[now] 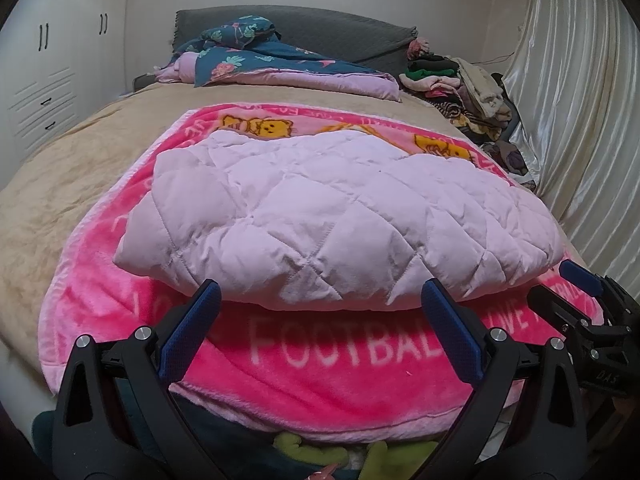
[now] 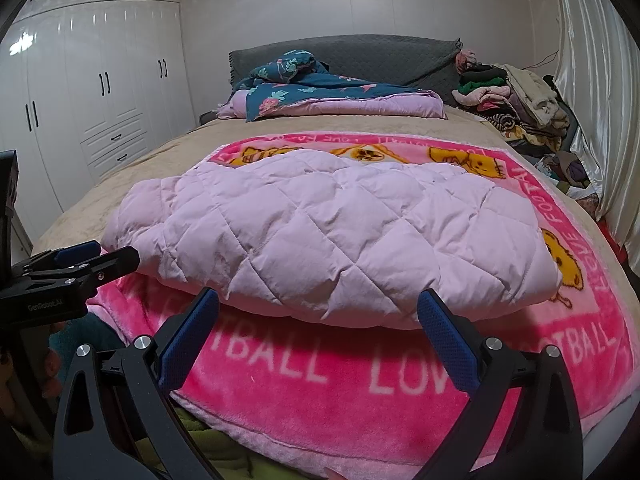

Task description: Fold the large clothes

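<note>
A pale pink quilted garment lies folded into a thick pad on a bright pink football-print blanket across the bed. My left gripper is open at the near edge of the garment, its blue-padded fingers wide apart with nothing between them. My right gripper is open too, just short of the same near edge. Each gripper shows in the other's view: the right one at the right border, the left one at the left border.
The bed has a beige cover. A teal and pink floral quilt lies by the grey headboard. Mixed clothes are piled at the back right, beside a white curtain. A white wardrobe stands to the left.
</note>
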`<action>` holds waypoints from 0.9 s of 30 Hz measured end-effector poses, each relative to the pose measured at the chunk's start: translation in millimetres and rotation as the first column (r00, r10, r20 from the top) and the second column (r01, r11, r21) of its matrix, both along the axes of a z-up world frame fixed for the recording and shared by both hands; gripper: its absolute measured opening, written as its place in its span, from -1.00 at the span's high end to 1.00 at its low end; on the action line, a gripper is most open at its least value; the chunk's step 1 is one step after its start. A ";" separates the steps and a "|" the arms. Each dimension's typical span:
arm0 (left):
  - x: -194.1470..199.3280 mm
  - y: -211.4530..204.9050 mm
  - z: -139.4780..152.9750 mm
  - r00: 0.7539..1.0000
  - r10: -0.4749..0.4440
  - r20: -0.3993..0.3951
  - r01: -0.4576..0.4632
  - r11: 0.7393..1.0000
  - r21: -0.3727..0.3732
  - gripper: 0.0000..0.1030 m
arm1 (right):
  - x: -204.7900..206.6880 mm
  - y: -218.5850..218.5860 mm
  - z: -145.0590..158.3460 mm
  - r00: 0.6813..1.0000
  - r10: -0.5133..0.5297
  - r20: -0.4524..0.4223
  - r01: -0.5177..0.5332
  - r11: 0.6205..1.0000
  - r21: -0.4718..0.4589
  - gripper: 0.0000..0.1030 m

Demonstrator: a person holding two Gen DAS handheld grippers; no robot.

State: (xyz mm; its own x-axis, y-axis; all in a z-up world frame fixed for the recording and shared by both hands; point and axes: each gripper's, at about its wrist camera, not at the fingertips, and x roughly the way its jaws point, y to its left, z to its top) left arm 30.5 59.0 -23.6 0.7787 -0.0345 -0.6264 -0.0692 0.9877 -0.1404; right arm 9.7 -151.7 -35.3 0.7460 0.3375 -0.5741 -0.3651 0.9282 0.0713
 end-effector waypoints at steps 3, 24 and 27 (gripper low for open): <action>-0.2 0.7 0.2 1.000 0.002 0.001 -0.002 1.000 0.002 -0.82 | 0.4 -0.1 0.0 1.000 -0.002 -0.005 0.002 1.000 0.001 -0.92; -1.1 3.9 1.6 1.000 0.005 -0.003 -0.005 1.000 0.012 -0.82 | 0.4 -2.3 0.7 1.000 -0.003 -0.007 0.003 1.000 0.002 -0.92; -1.7 4.6 1.4 1.000 0.003 -0.002 -0.003 1.000 0.014 -0.82 | 0.3 -3.2 1.2 1.000 -0.004 -0.005 0.004 1.000 0.002 -0.92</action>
State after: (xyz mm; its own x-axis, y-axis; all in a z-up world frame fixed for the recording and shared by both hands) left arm 28.9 63.6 -22.2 0.7773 -0.0235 -0.6286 -0.0724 0.9893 -0.1266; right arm 10.0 -154.9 -34.1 0.7444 0.3354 -0.5775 -0.3606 0.9297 0.0751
